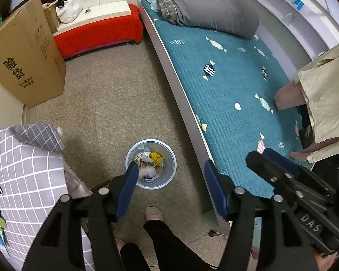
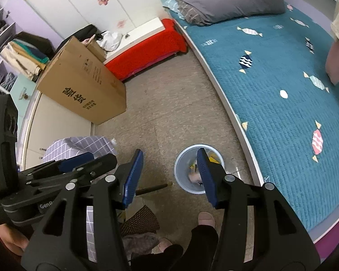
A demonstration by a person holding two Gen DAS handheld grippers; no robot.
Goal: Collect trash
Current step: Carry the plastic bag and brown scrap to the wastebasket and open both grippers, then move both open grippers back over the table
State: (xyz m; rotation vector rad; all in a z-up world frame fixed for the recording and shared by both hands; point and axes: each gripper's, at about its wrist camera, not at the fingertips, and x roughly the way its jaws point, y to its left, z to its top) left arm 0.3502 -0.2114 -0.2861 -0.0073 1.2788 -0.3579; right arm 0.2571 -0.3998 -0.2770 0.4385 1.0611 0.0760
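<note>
A small pale-blue trash bin [image 1: 151, 164] stands on the floor beside the bed, holding wrappers, among them a yellow one [image 1: 156, 157]. It also shows in the right wrist view [image 2: 183, 169]. My left gripper [image 1: 171, 176] is open and empty, held above the floor with the bin between and just beyond its fingers. My right gripper [image 2: 169, 171] is open and empty too, its right finger crossing over the bin. Each gripper shows at the edge of the other's view.
A bed with a teal quilt [image 1: 226, 94] and grey duvet [image 1: 205, 6] runs along the right. A large cardboard box [image 1: 27, 63] and a red-covered bench [image 1: 97, 33] stand at the back. A checked-cloth piece [image 1: 24, 171] is at left. My slippered foot [image 1: 154, 213] is below.
</note>
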